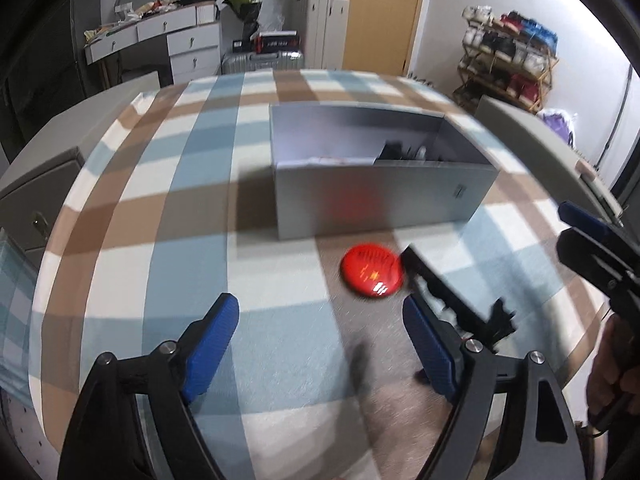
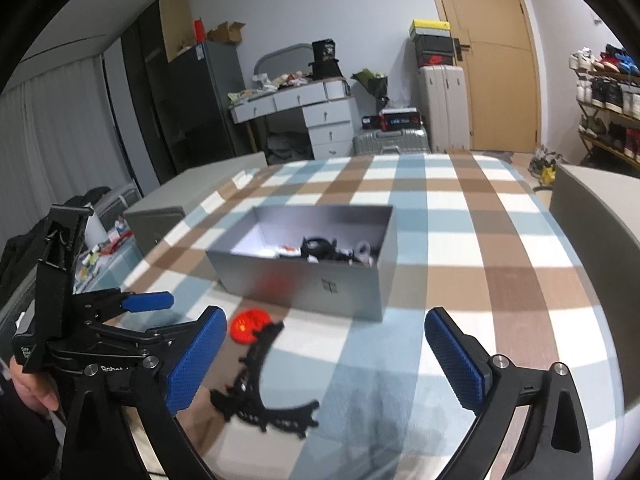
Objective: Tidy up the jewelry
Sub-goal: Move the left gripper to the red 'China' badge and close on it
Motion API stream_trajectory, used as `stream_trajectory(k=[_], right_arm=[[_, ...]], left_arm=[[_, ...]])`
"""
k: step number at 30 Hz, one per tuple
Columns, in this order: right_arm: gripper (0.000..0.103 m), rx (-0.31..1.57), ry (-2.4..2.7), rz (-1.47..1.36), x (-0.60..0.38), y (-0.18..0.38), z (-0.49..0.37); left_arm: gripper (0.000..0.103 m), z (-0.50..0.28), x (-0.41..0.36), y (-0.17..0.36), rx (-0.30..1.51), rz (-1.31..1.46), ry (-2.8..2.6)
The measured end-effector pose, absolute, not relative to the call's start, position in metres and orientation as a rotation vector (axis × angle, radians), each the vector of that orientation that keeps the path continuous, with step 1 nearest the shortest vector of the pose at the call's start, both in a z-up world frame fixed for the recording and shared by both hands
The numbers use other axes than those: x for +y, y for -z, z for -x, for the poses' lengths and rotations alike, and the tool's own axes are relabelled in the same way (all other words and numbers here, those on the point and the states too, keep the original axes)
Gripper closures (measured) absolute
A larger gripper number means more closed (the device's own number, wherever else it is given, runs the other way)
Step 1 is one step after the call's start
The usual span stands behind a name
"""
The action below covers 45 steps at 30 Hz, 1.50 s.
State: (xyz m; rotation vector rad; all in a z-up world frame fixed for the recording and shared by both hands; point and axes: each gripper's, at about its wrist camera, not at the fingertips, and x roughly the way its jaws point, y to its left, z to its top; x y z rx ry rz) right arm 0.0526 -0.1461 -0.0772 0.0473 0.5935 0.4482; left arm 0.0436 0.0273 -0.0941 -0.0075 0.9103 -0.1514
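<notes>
Bright daylight stripes the tablecloth (image 1: 192, 216); motion blur, fisheye bending, dark corners

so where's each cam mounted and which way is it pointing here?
Left wrist: on the left gripper, looking along its blue fingers over the checked tablecloth at the red disc and grey box; the right gripper and its hand show at the right edge.
Right wrist: on the right gripper, facing the same box, disc and black hair piece; the left gripper shows at left.
Shared: box, disc, hair piece, tablecloth, far door.
</notes>
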Motion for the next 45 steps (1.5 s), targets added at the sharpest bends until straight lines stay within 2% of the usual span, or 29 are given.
stream_trajectory(k=[27,33,39,45], right_arm=[[0.002,0.643,-0.449,-0.071,-0.148,0.099,-0.056],[0.002,0.649,-0.447,-0.091,-0.152,0.101,-0.058],[0.002,0.651,-0.449,-0.098,-0.154,0.101,-0.058],[0.002,0.657,-0.45,-0.1,-0.153,0.103,-0.058]], left_arm=[[0.023,-0.076,0.006,0.106,1.003,-0.135,0.3],[0.04,-0.081,0.004,0.106,0.987,-0.17,0.331],[0.066,-0.08,0.002,0.103,0.978,-0.188,0.369],[0.066,-0.078,0.002,0.103,0.964,-0.188,0.413]])
